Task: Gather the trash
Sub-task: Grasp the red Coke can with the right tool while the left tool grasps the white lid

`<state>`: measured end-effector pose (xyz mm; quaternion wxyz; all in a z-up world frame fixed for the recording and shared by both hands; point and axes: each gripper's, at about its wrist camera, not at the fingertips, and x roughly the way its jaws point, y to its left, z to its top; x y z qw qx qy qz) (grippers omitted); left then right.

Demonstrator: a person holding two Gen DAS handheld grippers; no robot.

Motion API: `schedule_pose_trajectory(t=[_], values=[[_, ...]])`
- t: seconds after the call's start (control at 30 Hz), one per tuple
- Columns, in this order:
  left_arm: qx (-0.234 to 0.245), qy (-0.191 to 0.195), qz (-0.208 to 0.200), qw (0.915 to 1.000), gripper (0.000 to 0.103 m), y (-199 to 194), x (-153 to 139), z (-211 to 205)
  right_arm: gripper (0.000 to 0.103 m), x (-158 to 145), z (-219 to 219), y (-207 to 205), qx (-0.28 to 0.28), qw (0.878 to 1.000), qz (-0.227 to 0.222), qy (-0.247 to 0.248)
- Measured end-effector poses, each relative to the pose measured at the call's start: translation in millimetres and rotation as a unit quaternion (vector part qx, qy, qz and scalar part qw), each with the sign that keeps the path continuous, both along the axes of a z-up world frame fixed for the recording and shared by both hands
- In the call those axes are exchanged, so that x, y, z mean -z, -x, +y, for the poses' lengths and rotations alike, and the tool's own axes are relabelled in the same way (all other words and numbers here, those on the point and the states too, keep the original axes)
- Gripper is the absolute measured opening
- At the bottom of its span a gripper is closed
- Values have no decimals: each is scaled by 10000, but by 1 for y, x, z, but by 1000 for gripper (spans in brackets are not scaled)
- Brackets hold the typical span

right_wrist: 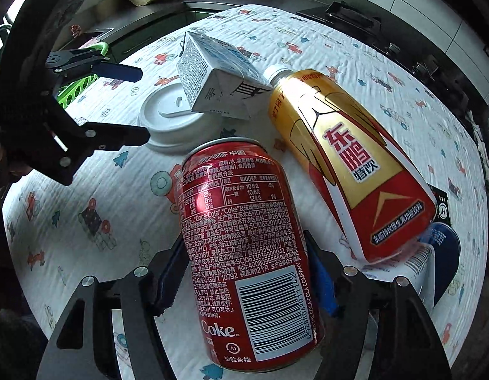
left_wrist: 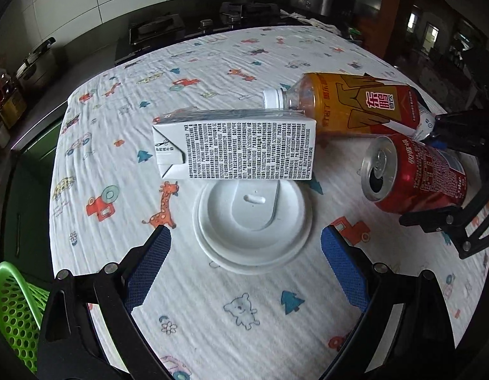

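Observation:
A white plastic cup lid [left_wrist: 252, 221] lies on the patterned tablecloth between the open blue pads of my left gripper [left_wrist: 246, 243], which touches nothing. A white milk carton [left_wrist: 235, 145] lies on its side just beyond the lid. An orange and red drink bottle [left_wrist: 349, 104] lies behind the carton. My right gripper [right_wrist: 247, 272] is shut on a red Coke can [right_wrist: 244, 247] lying on the cloth; the can also shows in the left wrist view [left_wrist: 415, 174]. The lid [right_wrist: 168, 120], carton [right_wrist: 219, 76] and bottle [right_wrist: 349, 158] lie ahead of it.
A green perforated basket [left_wrist: 13, 310] sits off the table's left edge. A blue and white packet [right_wrist: 434, 259] lies under the bottle's base. A stove [left_wrist: 187, 28] and counter stand behind the table. The left gripper [right_wrist: 95, 101] shows in the right wrist view.

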<state>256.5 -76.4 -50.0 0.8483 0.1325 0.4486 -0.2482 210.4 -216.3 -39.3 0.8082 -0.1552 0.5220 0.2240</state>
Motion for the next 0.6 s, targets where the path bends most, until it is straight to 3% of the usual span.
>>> schedule_pose_trajectory(t=[0.53,0.6], values=[[30,-151,-33,9999,93,-14,14,-15,66,1,-8,13,34,9999,4,-96],[83,-87,6,9999,87,-13,14,-15,66,1,-8,13,24,9999,11,-101]])
